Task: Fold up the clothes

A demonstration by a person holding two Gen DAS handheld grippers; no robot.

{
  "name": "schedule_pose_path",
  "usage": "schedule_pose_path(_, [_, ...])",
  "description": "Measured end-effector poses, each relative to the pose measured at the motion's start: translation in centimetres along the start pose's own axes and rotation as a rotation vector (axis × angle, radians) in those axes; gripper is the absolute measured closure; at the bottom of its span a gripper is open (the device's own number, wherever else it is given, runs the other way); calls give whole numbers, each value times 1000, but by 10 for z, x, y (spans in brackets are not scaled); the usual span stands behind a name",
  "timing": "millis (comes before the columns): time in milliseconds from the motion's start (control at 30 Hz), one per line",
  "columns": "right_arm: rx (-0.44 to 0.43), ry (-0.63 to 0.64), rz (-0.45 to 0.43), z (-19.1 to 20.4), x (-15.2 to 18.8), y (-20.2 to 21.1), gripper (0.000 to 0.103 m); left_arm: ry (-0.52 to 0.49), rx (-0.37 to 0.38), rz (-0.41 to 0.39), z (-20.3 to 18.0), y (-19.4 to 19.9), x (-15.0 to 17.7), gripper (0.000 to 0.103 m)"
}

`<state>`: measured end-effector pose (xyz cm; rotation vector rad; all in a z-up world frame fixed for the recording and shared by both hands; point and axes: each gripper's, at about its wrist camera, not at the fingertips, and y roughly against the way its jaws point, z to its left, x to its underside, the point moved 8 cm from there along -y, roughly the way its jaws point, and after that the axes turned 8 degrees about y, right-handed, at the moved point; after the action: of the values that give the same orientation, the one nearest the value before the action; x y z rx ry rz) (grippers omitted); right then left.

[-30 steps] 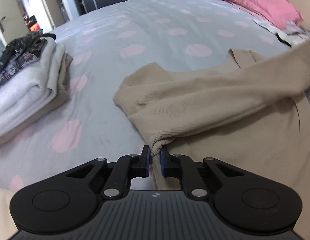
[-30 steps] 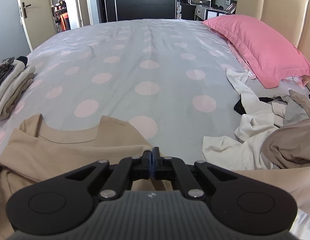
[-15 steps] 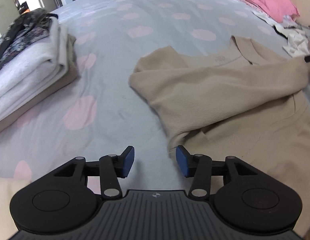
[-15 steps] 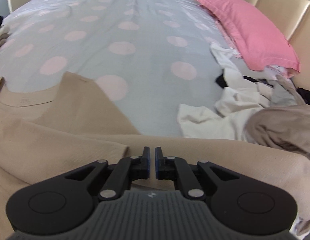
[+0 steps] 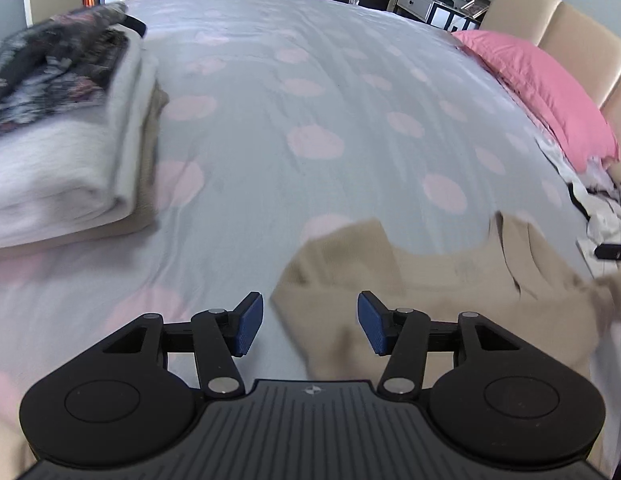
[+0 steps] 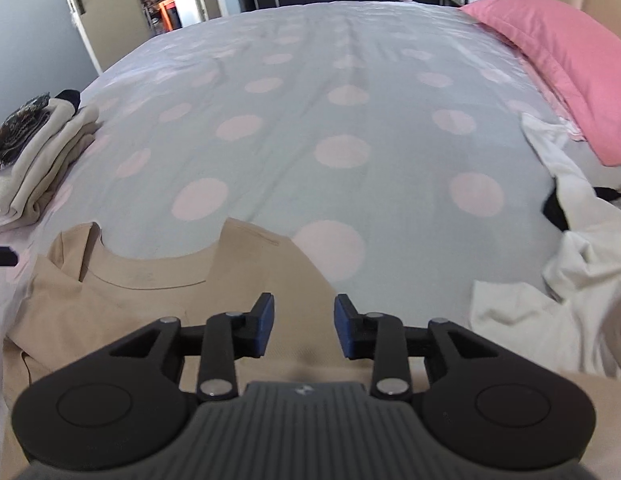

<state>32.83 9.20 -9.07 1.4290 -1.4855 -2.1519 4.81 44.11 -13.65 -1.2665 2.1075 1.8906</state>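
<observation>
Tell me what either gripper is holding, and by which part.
Nothing: left gripper and right gripper are opening, pads clear of the beige sweater.

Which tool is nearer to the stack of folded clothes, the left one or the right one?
Left. The left tool has the stack of folded clothes close on its left; from the right tool the stack sits far off at the frame's left edge.

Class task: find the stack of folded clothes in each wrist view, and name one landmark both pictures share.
Left wrist: stack of folded clothes fills the upper left, blurred.
Right wrist: the stack sits small at the left edge.
Shared landmark: the pink pillow, upper right in both.
</observation>
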Motion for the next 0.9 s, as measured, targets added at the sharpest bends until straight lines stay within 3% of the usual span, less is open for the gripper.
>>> schedule_pose_path(133, [-17,4,22,-3,-8,-29,65,-57,-25,19,0,-29,-10,52])
schedule_pose_path(233, [-28,25,29,-4,-14,-48,56,-77,-6,40,1,-44,-10,53])
schedule_pose_path(333, [-37,46,38,-5,-17,-67,53,-85,27,49,1,-55,-8,59])
schedule_pose_path(400, [-49,47,46,-5,-18,-80,53,-83,45,55,-1,-61,-5,84])
schedule_pose_path(433, [-66,35,53,-5,-17,-85,54,-93,50,51,-4,-63,-4,89])
schedule_pose_path(467, [-89,31,63,-2,-15,-89,56,-105,53,40,-6,-63,-3,95])
schedule_pose_path(500, [-112,27,73,1,-13,-92,68,-118,51,30,-8,-61,-3,97])
schedule_pose_path(533, [-135,22,82,3,-11,-96,92,-130,47,21,-11,-60,-4,98])
schedule_pose_path(567, [-129,41,94,6,-10,-97,99,-142,43,12,-13,-58,-4,98])
schedule_pose_path(733, [-77,84,3,7,-33,-79,100,-132,17,-108,-18,-37,-42,99])
schedule_pose_path(900, [-13,95,20,4,-45,-96,100,-146,-78,-11,-15,-68,-48,99])
